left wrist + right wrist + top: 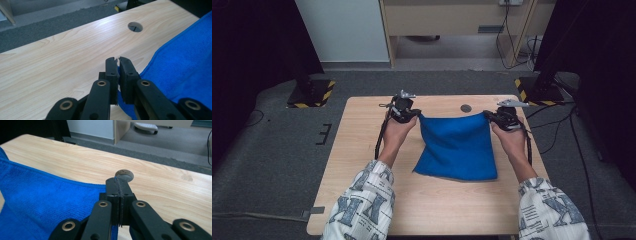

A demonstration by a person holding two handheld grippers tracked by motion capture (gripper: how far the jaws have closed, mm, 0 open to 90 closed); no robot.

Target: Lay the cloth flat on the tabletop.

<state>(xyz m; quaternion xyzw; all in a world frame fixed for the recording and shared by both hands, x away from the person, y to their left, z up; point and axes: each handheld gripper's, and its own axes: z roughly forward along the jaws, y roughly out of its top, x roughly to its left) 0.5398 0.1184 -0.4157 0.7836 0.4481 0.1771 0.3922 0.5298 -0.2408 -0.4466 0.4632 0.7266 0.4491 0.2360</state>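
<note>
Blue cloth [457,147] on wooden surface [362,150], far edge lifted, left claw [411,114] clamped on its far-left corner, right claw [493,116] clenched on far-right corner, cable hole [466,108] just beyond cloth, patterned sleeves at near edge.

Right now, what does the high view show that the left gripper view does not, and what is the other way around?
The high view alone gives the whole blue cloth stretched between both grippers, the right gripper, the person's patterned sleeves and the grey floor. The left gripper view alone gives, up close, the left gripper closed on a cloth corner, with blue cloth between its jaws. Both share the cloth, the wooden table and its round hole.
</note>
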